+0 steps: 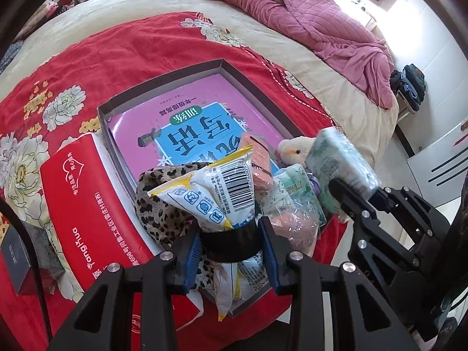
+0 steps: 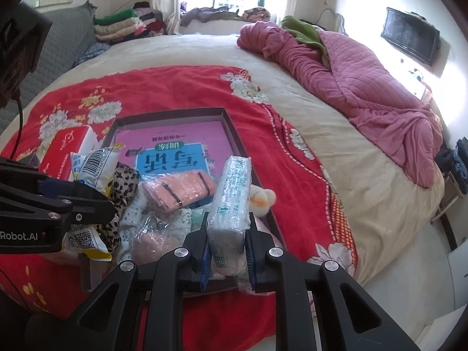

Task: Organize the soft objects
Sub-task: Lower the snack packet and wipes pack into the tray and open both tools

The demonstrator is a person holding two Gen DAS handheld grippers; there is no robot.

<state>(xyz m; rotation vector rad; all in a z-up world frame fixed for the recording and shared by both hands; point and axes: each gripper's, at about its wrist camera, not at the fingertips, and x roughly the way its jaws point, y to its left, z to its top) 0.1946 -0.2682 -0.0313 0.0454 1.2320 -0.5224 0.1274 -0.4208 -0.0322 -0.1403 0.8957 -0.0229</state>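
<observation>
A shallow grey box [image 1: 234, 71] [image 2: 228, 122] lies on the red floral blanket, with a pink book [image 1: 187, 111] [image 2: 175, 143] flat inside. My left gripper [image 1: 231, 251] is shut on a white and yellow snack bag [image 1: 216, 193] [image 2: 90, 169], black tape around its middle, held over the box's near end. My right gripper [image 2: 226, 259] is shut on a plastic-wrapped tissue pack [image 2: 234, 196] [image 1: 339, 161] above the box's right corner. Below lie a leopard-print cloth [image 1: 158, 199] [image 2: 122, 187], an orange pouch [image 2: 178, 190], a crinkly bag [image 1: 292, 213] and a small plush toy [image 1: 295, 149] [image 2: 260, 199].
A red carton [image 1: 87, 204] [image 2: 64, 149] sits left of the box. A pink quilt [image 1: 307, 17] [image 2: 365, 93] is bunched at the bed's far right. Folded clothes [image 2: 125, 25] are stacked by the window. A dark small box [image 1: 17, 257] lies at the left edge.
</observation>
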